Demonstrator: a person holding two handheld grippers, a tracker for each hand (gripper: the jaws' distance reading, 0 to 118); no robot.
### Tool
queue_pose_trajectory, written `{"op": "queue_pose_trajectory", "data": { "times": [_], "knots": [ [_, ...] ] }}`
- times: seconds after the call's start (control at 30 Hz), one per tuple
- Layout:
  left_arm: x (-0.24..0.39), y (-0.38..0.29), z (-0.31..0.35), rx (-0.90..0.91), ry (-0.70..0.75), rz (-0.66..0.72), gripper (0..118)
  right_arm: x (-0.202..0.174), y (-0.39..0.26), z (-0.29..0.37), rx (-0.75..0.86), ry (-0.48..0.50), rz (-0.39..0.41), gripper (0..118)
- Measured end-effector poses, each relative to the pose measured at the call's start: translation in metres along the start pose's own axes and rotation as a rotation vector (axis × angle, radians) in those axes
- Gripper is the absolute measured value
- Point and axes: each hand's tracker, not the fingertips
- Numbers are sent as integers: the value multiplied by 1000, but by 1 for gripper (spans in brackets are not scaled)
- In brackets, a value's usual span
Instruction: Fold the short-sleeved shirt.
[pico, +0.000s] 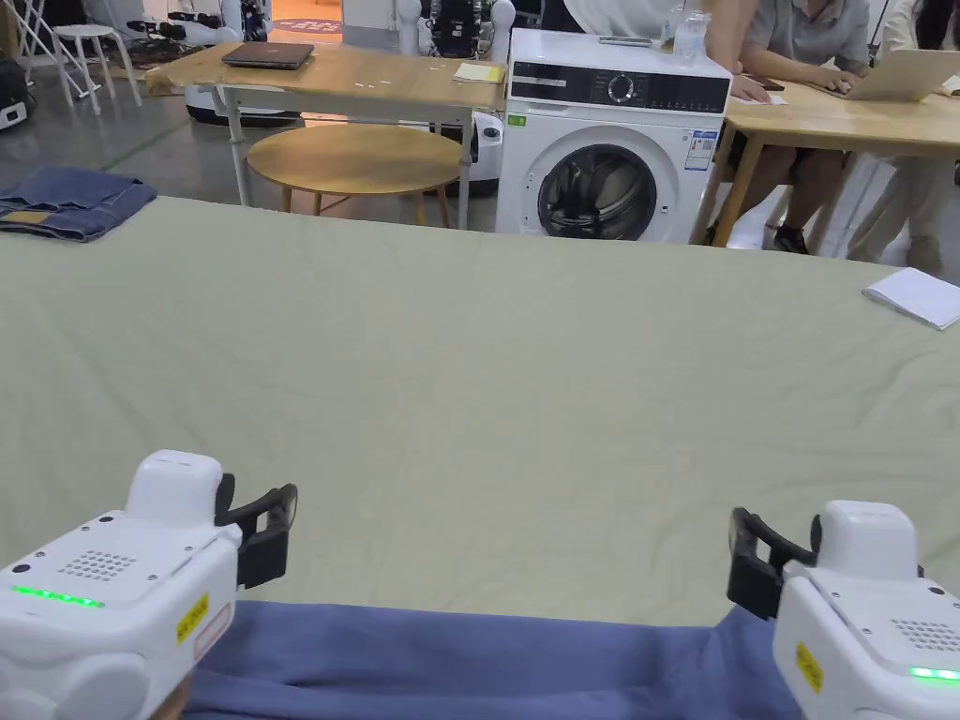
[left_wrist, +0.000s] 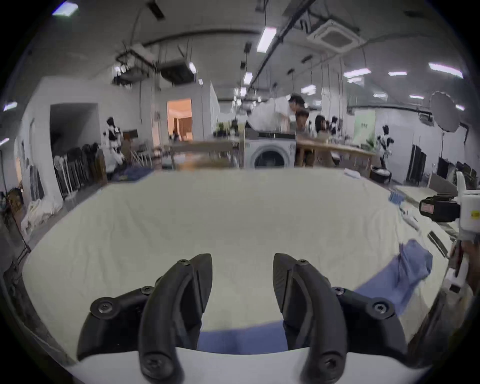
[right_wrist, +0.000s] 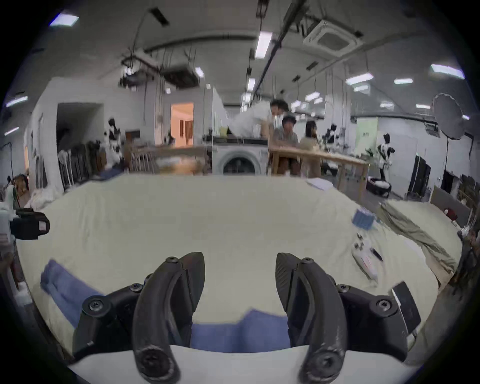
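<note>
Blue shirt (pico: 487, 661) bunched along the near edge of the green-covered desk (pico: 525, 394), not yet spread. Left gripper (left_wrist: 241, 279) and right gripper (right_wrist: 240, 276) poised just above that edge, well apart, fingers (left_wrist: 200, 283) spread and holding nothing. Opening step, by the look of it: likely next, a pinch on each end of the cloth, then a pull flat across the open surface.
</note>
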Motion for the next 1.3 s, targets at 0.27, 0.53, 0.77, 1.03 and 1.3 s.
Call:
{"op": "queue_pose_trajectory", "data": {
  "times": [0.27, 0.53, 0.77, 1.03, 1.3],
  "knots": [
    [23, 18, 7, 165, 111, -19, 3, -46, 10, 4, 200, -32, -17, 6],
    [6, 23, 20, 209, 146, 29, 0, -53, 14, 7, 259, -39, -42, 0],
    [-51, 11, 26, -23, 69, 74, 0, -54, 15, 5, 259, -8, -4, 0],
    [-137, -38, 11, -387, -75, 317, 0, -66, 4, -5, 165, 50, 50, 0],
    [-192, -77, -10, -585, -329, 555, 59, -74, -8, -11, 104, 86, 94, 0]
  ]
}}
